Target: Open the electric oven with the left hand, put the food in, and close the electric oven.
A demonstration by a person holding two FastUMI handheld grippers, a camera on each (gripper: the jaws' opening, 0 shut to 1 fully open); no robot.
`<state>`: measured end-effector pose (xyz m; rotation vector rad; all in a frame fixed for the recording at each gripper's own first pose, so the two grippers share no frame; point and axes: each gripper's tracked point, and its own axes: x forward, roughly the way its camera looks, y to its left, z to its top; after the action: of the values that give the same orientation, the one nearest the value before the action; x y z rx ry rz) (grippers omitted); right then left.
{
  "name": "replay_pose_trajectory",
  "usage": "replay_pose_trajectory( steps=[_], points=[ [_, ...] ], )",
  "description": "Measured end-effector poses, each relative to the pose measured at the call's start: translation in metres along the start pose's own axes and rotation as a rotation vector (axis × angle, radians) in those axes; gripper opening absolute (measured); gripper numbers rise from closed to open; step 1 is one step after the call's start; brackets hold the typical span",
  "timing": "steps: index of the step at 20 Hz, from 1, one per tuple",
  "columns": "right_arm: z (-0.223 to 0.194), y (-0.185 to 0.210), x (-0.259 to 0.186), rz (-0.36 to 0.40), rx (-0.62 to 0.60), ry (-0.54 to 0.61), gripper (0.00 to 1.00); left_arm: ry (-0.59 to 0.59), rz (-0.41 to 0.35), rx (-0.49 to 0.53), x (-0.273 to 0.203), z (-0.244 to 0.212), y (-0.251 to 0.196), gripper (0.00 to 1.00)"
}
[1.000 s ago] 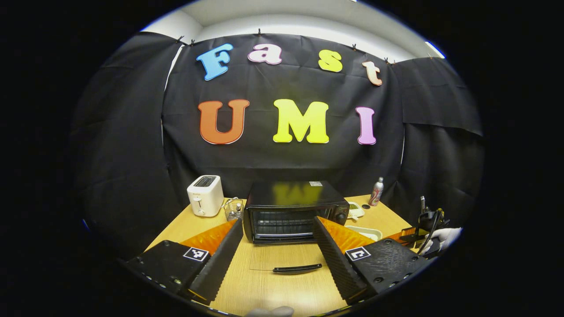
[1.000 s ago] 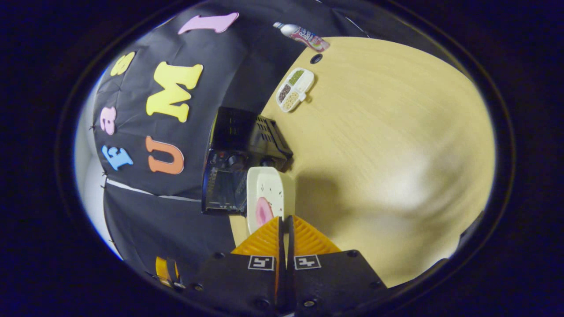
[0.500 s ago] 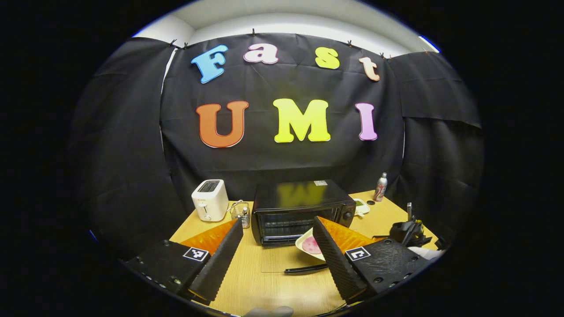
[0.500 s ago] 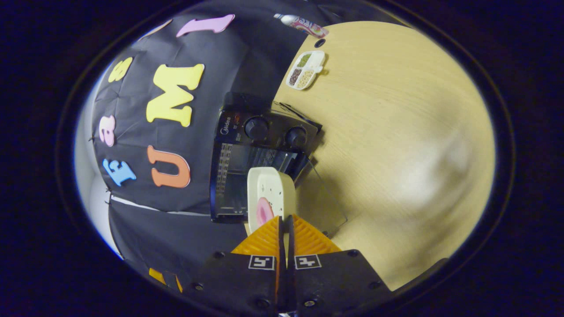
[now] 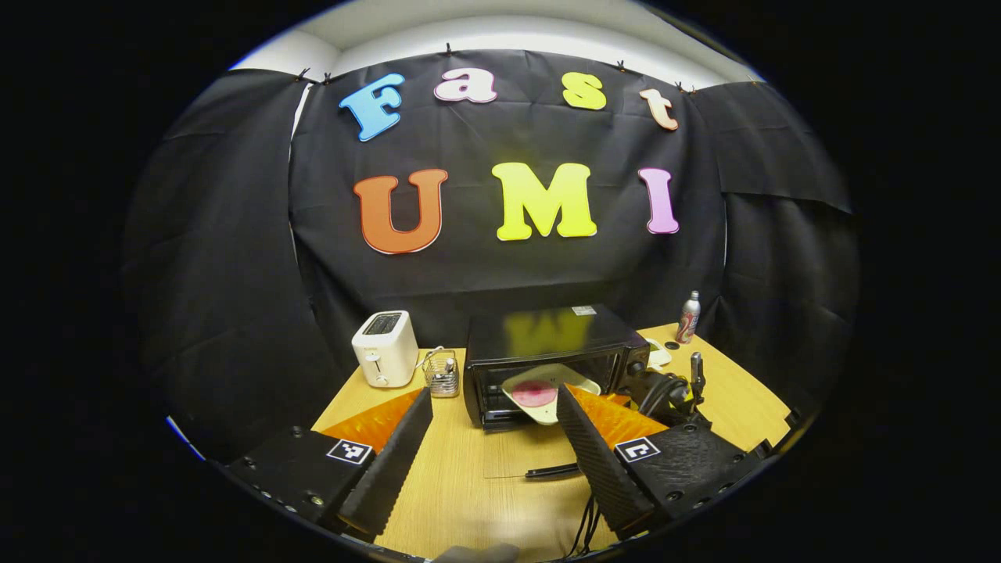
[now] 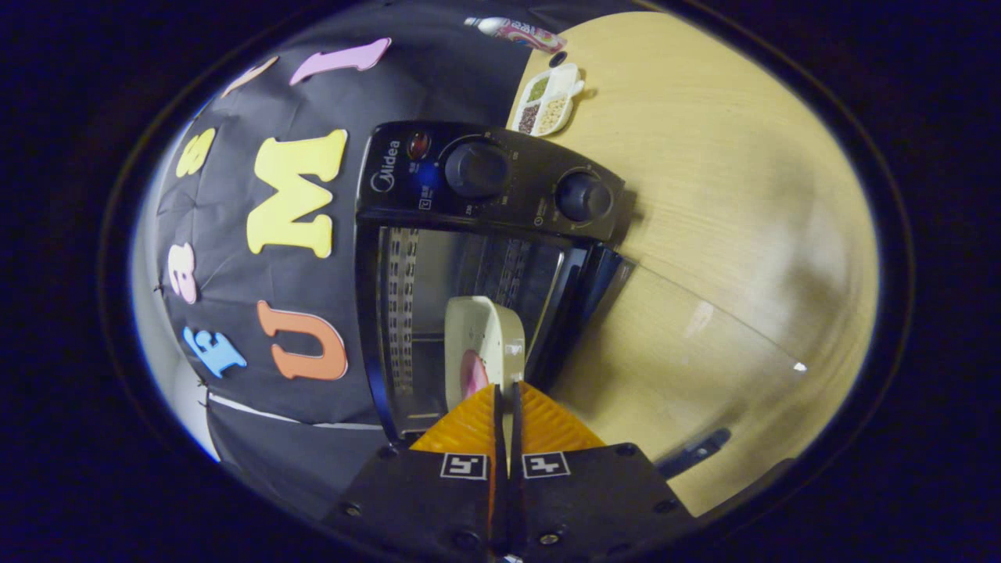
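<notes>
One second back the plate [image 5: 550, 383] was off to the right of the electric oven [image 5: 547, 361], over the table [image 5: 461, 485]; now its far end sits in the oven mouth, above the dropped glass door [image 5: 525, 455]. Right gripper view: oven front is much larger than before, both knobs and the rack slots readable as shapes.

Left to right from the oven, left gripper view: white toaster [image 5: 385, 358] well left of it, wire basket [image 5: 443, 374] just beside its left wall, then the oven with door flat on the table and its black handle [image 5: 552, 470] nearest the camera. Small divided tray [image 5: 658, 356] and a can [image 5: 688, 317] are right of the oven, toward the back wall.

Left gripper [image 5: 494, 457]: jaws spread wide, nothing between them, hanging over the table in front of the door.

Right gripper [image 6: 505, 407]: fingers nearly together, pinching the near rim of the plate [image 6: 483, 350]; plate is seen edge-on, a pink round piece of food [image 6: 469, 374] on it. Its body also appears just right of the oven [image 5: 663, 391].
</notes>
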<state>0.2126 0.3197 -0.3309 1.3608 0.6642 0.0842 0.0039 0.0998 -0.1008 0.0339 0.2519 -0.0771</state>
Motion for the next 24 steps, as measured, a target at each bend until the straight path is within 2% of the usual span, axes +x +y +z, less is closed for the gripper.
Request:
replay_pose_trajectory(
  steps=[3,4,5,7,12,13,14,15,16,17,19,21,22,23,24],
  points=[
    [0.014,0.002,0.022,-0.006,-0.001,-0.066,0.04,0.011,0.008,-0.007,0.007,-0.003,0.007,0.97],
    [0.017,0.001,0.028,-0.008,0.005,-0.08,0.0,0.018,0.008,-0.01,0.008,-0.004,0.009,0.96],
    [0.019,-0.003,0.034,-0.018,0.007,-0.086,0.04,0.025,0.011,-0.011,0.01,-0.006,0.011,0.97],
    [0.019,-0.009,0.041,-0.031,0.011,-0.085,0.0,0.029,0.014,-0.016,0.013,-0.007,0.014,0.97],
    [0.033,0.013,0.041,0.089,-0.001,-0.147,0.1,0.038,0.02,-0.028,0.016,-0.01,0.018,0.97],
    [0.029,0.017,0.04,0.096,-0.021,-0.122,0.02,0.039,0.022,-0.033,0.015,-0.01,0.02,0.97],
    [0.029,0.018,0.036,0.095,-0.048,-0.109,0.12,0.036,0.024,-0.034,0.015,-0.01,0.02,0.97],
    [0.027,0.02,0.037,0.1,-0.073,-0.105,0.04,0.034,0.029,-0.035,0.014,-0.011,0.021,0.97],
    [0.024,0.02,0.033,0.088,-0.095,-0.09,0.25,0.037,0.03,-0.039,0.014,-0.011,0.021,0.97],
    [0.022,0.018,0.03,0.082,-0.117,-0.072,0.23,0.034,0.032,-0.045,0.015,-0.01,0.021,0.97],
    [0.019,0.017,0.019,0.061,-0.159,-0.053,0.55,0.024,0.035,-0.049,0.013,-0.008,0.02,0.97],
    [0.018,0.018,0.003,0.05,-0.193,-0.048,0.56,0.011,0.04,-0.045,0.011,-0.004,0.019,0.97],
    [0.017,0.018,-0.006,0.044,-0.217,-0.038,0.62,0.002,0.042,-0.044,0.009,-0.003,0.018,0.97],
    [0.014,0.018,-0.016,0.033,-0.248,-0.024,0.73,-0.004,0.042,-0.043,0.009,-0.002,0.017,0.97],
    [0.016,0.015,-0.027,0.014,-0.287,-0.013,0.75,-0.007,0.046,-0.043,0.006,-0.003,0.016,0.96]
  ],
)
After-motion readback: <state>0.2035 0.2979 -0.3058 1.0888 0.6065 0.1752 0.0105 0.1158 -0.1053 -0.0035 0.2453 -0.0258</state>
